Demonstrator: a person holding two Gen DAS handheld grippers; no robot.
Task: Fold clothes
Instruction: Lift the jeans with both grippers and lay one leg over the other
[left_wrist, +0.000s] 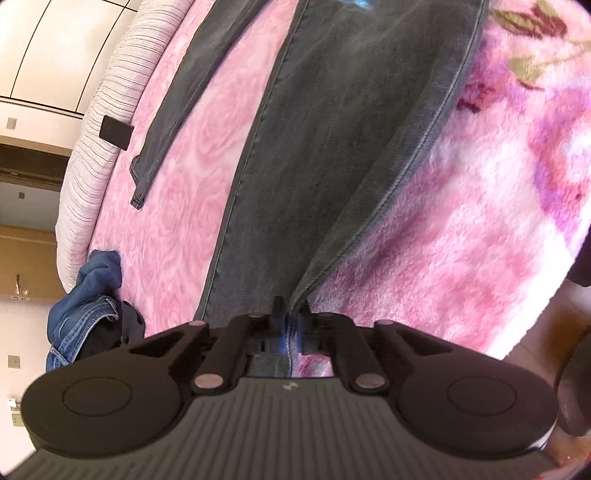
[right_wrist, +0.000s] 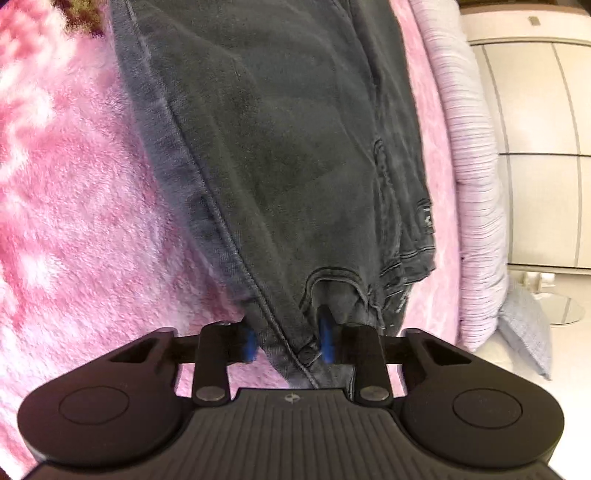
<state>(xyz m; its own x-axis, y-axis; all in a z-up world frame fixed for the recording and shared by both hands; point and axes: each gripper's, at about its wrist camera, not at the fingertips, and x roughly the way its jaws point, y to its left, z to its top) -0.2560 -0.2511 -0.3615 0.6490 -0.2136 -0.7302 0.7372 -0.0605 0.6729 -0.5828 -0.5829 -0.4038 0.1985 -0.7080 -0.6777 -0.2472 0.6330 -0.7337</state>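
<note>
Both grippers are on the dark jeans, which run lengthwise straight out to 12 o'clock.

Left gripper (left_wrist: 291, 325) has its fingers squeezed together on a pinch of the dark grey jeans (left_wrist: 343, 147) along a leg edge, while the right gripper (right_wrist: 286, 341) sits a bit apart with the waistband corner wedged between its blue pads (right_wrist: 327, 338). The jeans lie on the pink blanket (left_wrist: 177, 206), one leg splayed off toward 10 o'clock in the left view. A blue denim pile (left_wrist: 85, 306) sits at the bed's edge around 9 o'clock. Whatever fold comes next probably goes along that long axis.
</note>
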